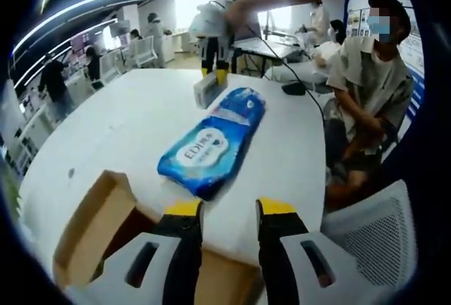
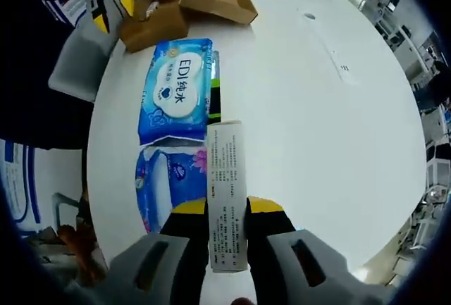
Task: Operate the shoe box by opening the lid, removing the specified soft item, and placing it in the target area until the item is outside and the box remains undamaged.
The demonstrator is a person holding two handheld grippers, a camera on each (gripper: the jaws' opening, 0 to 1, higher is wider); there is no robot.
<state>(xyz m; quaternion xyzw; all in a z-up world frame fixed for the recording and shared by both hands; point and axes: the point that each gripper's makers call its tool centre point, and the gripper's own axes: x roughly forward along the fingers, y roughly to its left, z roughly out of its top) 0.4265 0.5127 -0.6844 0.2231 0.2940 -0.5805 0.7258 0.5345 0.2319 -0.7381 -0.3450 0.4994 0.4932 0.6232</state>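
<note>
It was an open-plan office or lab: a large round white table (image 1: 127,122), grey mesh-backed office chairs (image 1: 373,227), rows of white desks (image 1: 268,48) toward twelve o'clock, seated people (image 1: 366,72), and bright strip ceiling lights (image 1: 84,9).

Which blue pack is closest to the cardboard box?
The blue wipes pack with the white label; it lies near the cardboard box. The flowery blue pack lies nearer the right gripper.

The left gripper view sits low by the brown box (image 1: 99,220) and looks across the white table (image 1: 127,122) toward 12 o'clock. The right gripper view looks back down from the far side. Both see the blue pack (image 1: 211,143) (image 2: 176,90).
</note>
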